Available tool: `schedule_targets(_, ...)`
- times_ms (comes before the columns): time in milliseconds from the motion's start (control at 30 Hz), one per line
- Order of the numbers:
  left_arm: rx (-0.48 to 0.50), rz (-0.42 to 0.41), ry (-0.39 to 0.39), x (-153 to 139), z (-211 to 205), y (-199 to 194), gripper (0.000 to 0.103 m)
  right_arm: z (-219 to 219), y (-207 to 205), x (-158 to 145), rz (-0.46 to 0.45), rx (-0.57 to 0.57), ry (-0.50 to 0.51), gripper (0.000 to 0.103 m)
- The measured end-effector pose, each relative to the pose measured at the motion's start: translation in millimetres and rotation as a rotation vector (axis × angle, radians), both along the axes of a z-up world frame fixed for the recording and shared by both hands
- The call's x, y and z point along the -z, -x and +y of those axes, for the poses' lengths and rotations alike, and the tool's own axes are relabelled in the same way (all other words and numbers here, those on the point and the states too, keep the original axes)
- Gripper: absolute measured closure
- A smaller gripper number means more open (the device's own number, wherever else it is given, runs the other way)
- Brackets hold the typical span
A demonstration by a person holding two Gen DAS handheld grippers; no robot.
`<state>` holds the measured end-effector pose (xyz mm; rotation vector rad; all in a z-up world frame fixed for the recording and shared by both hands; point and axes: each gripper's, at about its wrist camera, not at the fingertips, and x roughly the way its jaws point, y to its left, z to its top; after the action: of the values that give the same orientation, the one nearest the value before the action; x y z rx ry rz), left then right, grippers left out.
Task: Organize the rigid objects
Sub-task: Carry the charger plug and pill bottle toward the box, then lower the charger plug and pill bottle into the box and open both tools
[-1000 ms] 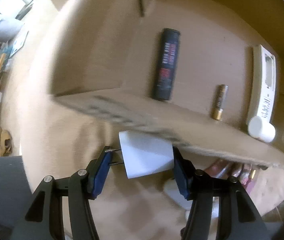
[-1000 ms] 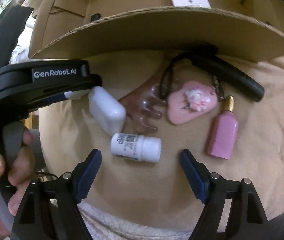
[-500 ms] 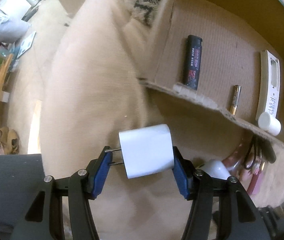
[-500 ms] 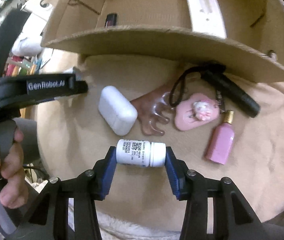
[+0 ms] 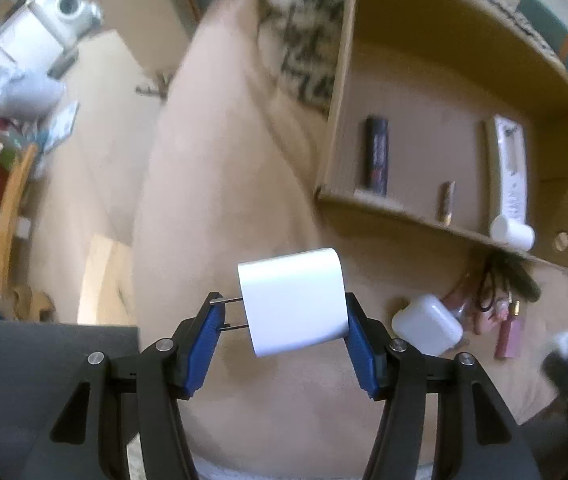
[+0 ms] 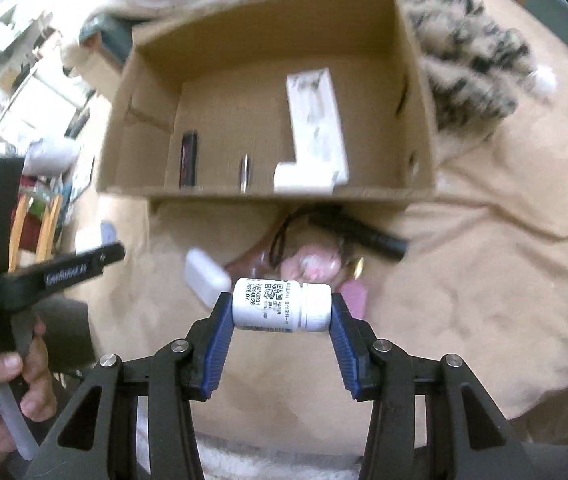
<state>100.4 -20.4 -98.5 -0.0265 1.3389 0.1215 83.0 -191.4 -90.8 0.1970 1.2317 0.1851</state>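
Having just lifted clear, the right gripper (image 6: 281,314) is clamping the white pill bottle (image 6: 281,306) while the left gripper (image 5: 286,330) is gripping the white plug adapter (image 5: 294,300), both bound for the cardboard box (image 6: 420,128).

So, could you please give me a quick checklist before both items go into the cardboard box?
1. Left tongs shut on the white charger: ok.
2. Right tongs shut on the pill bottle, end to end: ok.
3. Cardboard box open at the top: ok.
4. Bare floor in the box between lighter and remote: ok.
5. Grip firmness: cannot tell.
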Motion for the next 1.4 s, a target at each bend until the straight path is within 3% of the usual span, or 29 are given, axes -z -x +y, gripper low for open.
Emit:
schedule_targets(267, 0.05, -0.178, -0.019, -64, 5, 5, 0.048, -26, -7, -54, -0.212, 0.054, 0.044, 0.054)
schedule_targets(567, 0.095, -0.304, -0.013, -90, -1, -25, 0.048, -39, -43, -74, -0.278, 0.063, 0.02, 0.054)
schedule_targets(833, 0.16, -0.317, -0.025, -88, -25, -60, 0.048, -38, -87, -69, -0.28, 0.032, 0.069, 0.054)
schedule_targets(1033, 0.215, -0.302, -0.024, -75, -49, -84, 0.048, -38, -112, -47, -0.22, 0.034, 0.057, 0.054)
schedule_targets(1233, 0.298, -0.273, -0.006, -45, -72, -97, 0.048, -33, -116, -24, -0.148, 0.023, 0.059, 0.054)
schedule_targets(1400, 0.298, -0.224, 0.004, -20, -75, -104, 0.048, -28, -115, -7, -0.092, 0.009, 0.066, 0.054)
